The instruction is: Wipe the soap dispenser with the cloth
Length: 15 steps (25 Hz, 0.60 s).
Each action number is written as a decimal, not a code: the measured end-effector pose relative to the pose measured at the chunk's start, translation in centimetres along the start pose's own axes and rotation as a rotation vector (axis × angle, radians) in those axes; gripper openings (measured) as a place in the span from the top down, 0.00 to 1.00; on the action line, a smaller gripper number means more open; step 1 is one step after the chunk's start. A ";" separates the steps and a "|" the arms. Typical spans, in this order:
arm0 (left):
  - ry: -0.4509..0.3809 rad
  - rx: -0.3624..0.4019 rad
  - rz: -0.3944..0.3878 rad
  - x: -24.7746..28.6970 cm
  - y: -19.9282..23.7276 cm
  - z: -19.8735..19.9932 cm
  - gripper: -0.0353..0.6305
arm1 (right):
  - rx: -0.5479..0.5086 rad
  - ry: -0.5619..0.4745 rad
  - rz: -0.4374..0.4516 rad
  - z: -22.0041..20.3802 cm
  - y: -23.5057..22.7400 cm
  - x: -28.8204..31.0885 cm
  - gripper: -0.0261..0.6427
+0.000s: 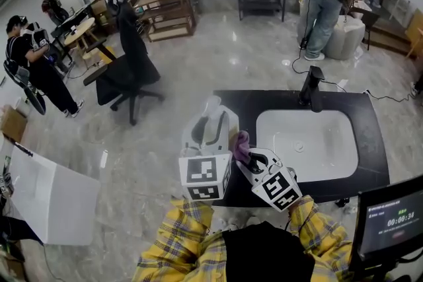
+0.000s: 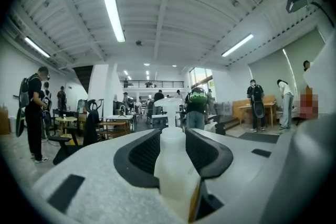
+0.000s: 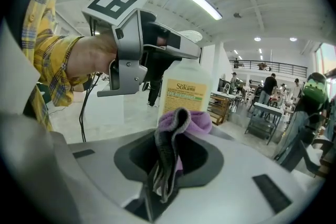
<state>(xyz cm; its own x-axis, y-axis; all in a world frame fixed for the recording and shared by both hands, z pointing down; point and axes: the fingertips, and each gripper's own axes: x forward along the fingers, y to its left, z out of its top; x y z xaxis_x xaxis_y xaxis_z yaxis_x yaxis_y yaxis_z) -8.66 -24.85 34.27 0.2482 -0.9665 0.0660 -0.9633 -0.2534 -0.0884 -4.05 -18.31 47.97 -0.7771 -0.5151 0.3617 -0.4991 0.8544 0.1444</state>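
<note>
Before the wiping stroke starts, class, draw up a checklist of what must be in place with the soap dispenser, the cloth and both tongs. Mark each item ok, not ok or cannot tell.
1. Left tongs clamped on the soap dispenser: ok, the pads press its sides.
2. Dispenser upright, pump on top: ok.
3. Right tongs hold the purple cloth: ok, a fold sticks up past the tips.
4. Cloth lined up with the dispenser's label: ok, it sits directly in front of it.
5. Cloth in contact with the bottle: cannot tell.
</note>
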 end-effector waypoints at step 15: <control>-0.001 -0.026 -0.549 0.1 0.4 -0.1 0.74 | 0.001 -0.029 -0.007 1.3 -0.1 -1.1 0.84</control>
<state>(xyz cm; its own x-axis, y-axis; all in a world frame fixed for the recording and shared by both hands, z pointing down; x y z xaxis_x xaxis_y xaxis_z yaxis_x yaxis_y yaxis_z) -8.98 -25.08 34.34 0.7150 -0.6928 0.0942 -0.6946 -0.7192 -0.0166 -3.67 -17.97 46.34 -0.7845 -0.5228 0.3335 -0.5050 0.8508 0.1457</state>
